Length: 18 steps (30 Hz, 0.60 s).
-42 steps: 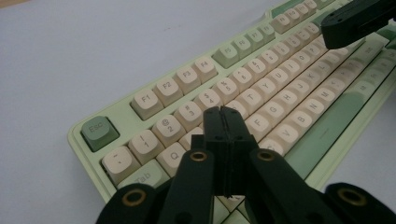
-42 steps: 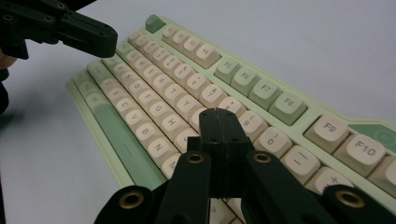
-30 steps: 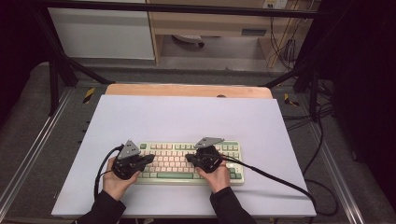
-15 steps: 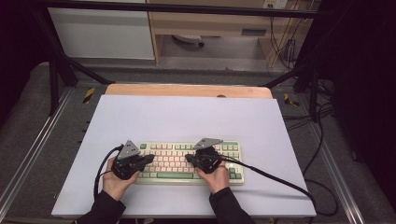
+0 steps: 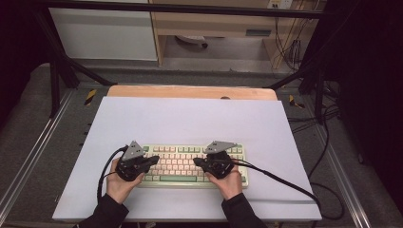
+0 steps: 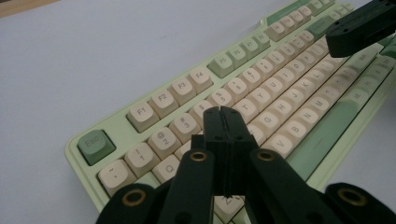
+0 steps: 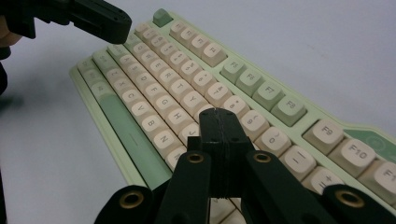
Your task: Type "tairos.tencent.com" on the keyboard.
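Both hands enter at 6 o'clock. Left tongs [image 5: 153,160] and right tongs [image 5: 197,163] have jaws pressed together, nothing held, tips aimed at each other above the keys. The green-and-cream keyboard [image 5: 183,164] lies w/ long side parallel to the near edge, on the pale surface [image 5: 190,118]. At 12 o'clock, a wooden board [image 5: 190,91].

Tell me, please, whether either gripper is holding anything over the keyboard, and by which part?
Nothing is held: the left gripper and right gripper are both shut and empty, poised above the keyboard keys.
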Tool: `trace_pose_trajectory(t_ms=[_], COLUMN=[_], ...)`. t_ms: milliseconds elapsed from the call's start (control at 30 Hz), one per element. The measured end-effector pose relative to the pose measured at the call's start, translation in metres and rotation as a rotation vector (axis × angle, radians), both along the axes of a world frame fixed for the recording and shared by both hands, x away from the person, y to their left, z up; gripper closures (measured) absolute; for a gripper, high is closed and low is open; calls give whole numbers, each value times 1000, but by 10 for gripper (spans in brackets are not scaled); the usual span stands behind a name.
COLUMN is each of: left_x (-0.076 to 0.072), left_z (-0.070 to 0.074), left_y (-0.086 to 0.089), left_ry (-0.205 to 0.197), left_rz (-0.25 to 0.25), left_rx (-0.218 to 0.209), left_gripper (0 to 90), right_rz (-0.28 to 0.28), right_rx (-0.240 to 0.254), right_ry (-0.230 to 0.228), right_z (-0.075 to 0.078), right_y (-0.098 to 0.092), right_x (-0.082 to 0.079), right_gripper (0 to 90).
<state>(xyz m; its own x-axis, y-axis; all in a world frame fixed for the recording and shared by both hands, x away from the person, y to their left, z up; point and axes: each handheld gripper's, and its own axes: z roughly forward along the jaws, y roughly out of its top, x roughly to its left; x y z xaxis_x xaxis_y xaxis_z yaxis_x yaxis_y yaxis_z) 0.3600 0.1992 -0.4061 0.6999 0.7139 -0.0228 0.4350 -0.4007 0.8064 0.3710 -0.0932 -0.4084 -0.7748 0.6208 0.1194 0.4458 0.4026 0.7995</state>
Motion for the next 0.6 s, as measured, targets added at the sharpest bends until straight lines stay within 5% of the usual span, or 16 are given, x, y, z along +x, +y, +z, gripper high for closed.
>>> trace_pose_trajectory(t_ms=[600], left_x=[13], left_z=[-7], left_y=[-23], left_ry=[20], left_rz=[-12], left_rx=[41], left_gripper=[900], right_rz=[-18], right_rx=[27], right_ry=[6], right_z=[-4], right_y=[-40], right_x=[-13], right_gripper=[900])
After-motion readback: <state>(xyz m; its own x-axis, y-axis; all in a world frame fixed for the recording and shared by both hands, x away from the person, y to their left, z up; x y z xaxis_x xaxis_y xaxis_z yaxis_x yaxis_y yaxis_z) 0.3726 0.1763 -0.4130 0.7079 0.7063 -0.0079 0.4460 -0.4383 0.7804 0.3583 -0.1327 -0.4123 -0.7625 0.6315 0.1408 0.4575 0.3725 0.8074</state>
